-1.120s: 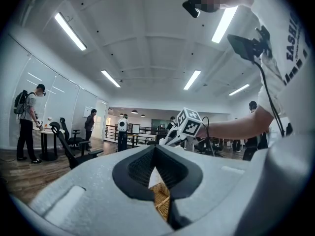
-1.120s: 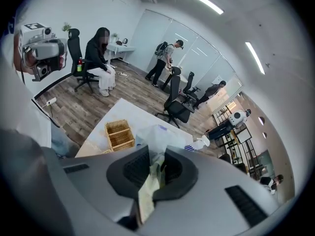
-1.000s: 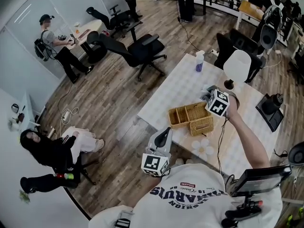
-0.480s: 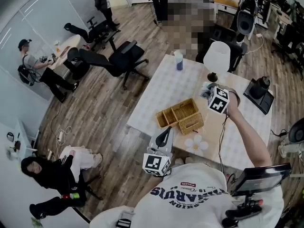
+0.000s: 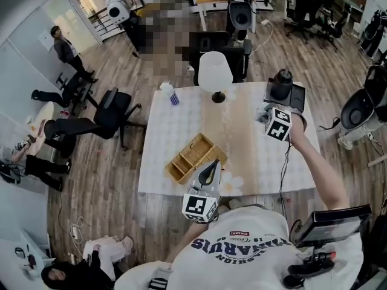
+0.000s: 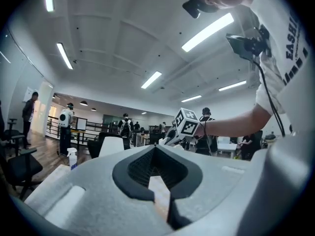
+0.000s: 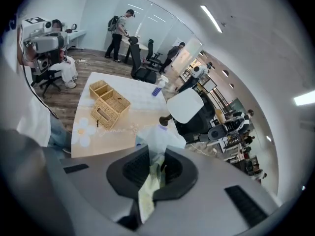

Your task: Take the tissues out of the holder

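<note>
My white T-shirt (image 5: 260,252) bears dark lettering; my grey left tongs (image 5: 211,165) and right tongs (image 5: 265,115) carry black-and-white marker cubes (image 5: 199,206).

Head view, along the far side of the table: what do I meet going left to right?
spray bottle → white lamp → black appliance

A wood-plank floor (image 5: 115,180) fills the left and bottom of the head view. At centre stands a table (image 5: 181,116) under a pale cloth, with a white-shaded lamp (image 5: 215,71) at its far edge. Black office chairs (image 5: 112,110) sit to its left (swivel type, on star bases). Long ceiling strip lights (image 6: 206,31) glow overhead. The wall (image 7: 145,16) at the upper left of the right gripper view appears to be glass.
</note>
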The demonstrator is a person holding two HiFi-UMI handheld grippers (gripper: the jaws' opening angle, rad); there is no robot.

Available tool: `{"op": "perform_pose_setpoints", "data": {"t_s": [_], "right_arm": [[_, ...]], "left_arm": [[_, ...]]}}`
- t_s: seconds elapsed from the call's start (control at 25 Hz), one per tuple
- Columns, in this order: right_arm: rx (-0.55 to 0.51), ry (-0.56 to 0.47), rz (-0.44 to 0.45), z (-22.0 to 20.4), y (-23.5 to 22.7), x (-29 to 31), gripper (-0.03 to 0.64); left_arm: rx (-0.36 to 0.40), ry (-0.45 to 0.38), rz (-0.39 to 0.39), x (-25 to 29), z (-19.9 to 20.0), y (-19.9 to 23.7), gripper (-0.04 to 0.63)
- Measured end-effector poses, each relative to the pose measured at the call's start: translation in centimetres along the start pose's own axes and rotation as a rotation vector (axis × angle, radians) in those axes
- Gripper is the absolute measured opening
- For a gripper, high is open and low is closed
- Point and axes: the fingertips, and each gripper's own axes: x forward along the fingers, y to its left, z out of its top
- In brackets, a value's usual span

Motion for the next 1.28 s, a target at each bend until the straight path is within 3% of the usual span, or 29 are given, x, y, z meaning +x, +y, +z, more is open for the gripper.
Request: {"op": "perform_pose_setpoints", "data": {"t_s": [0.28,1.0,1.28], "right_arm": [[0.070,0.063,-0.024,-5.3,0.0,-2.1,0.012],[0.070,0.069,0.019,-5.6,-0.1,0.2,0.012],[0.087,0.106,0.086,-6.9,2.8,4.7,0.012]], "left_arm": [[-0.014,-0.001,-0.115,2.5,0.6,-3.5,0.003],[-0.009,0.034,-0.072,2.9,0.2,-2.7,0.003],[-0.010,0.050,-0.064,3.2,0.0,-1.9,0.003]]}}
